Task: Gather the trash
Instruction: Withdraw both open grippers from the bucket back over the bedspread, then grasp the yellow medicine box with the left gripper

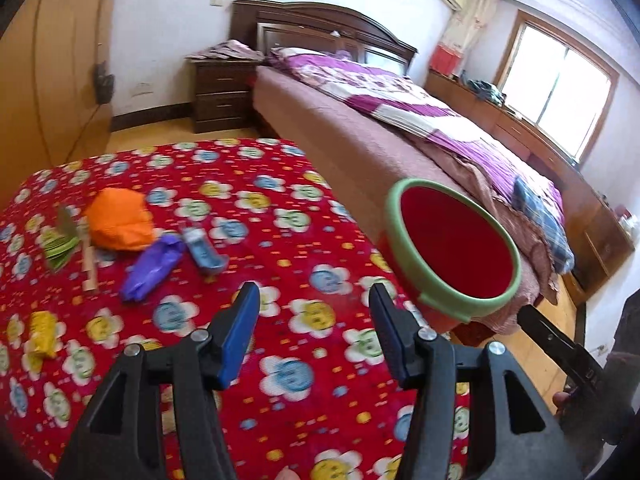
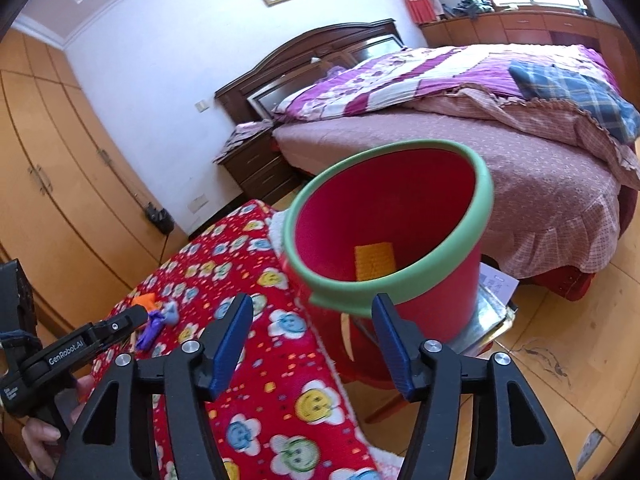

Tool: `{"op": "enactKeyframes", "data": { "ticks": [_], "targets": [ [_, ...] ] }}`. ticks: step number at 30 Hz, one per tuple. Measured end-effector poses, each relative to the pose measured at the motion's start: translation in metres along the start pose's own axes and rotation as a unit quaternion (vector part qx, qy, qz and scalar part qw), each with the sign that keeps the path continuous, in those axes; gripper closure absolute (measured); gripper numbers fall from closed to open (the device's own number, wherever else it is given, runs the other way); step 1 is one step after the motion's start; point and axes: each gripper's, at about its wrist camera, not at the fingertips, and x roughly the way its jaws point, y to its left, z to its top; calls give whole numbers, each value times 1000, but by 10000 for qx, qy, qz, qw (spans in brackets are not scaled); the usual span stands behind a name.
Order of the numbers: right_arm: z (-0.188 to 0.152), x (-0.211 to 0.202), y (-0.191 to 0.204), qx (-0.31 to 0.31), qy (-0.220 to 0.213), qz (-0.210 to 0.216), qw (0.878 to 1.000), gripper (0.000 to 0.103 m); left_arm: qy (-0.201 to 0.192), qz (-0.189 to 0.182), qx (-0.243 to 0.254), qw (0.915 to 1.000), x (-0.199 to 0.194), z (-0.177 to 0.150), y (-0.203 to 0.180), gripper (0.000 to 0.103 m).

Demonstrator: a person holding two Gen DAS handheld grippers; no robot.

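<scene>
We see the bed (image 1: 400,120) filling the back of the room, and in front of it the table (image 1: 280,208) under its red flowered cloth, with the red bin (image 2: 400,240) standing just off the table's edge on a stack of flat things. One yellow scrap (image 2: 374,262) lies in the bin already. The rest of the trash sits together on the far side of the cloth: an orange bag (image 1: 120,220), a purple wrapper (image 1: 154,264), a blue packet (image 1: 202,250), a green wad (image 1: 60,244), a wooden stick (image 1: 89,264), and a yellow wrapper (image 1: 42,334) nearer the edge. Our left gripper (image 1: 314,300) hangs over the cloth with jaws apart and nothing between them; our right gripper (image 2: 312,312) is likewise open and empty by the bin's rim. We judge the risks to be these: the pieces touch, so a wide bite may drag a neighbour or snag the cloth, and a light wrapper could slip out before reaching the bin.
</scene>
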Motion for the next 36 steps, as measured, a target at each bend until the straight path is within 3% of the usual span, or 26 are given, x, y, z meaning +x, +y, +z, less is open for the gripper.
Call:
{"op": "enactKeyframes", "data": {
  "ticks": [10, 18, 36],
  "targets": [
    [-10, -1, 37, -323, 140, 200, 9992, 34, -238, 415, -418, 9980, -38, -9, 50, 46],
    [-22, 4, 63, -567, 303, 337, 9974, 33, -419, 932, -797, 9916, -61, -19, 97, 46],
    [-41, 22, 90, -811, 687, 369, 9937, 33, -139, 1775, -1547, 9718, -62, -38, 189, 46]
  ]
}}
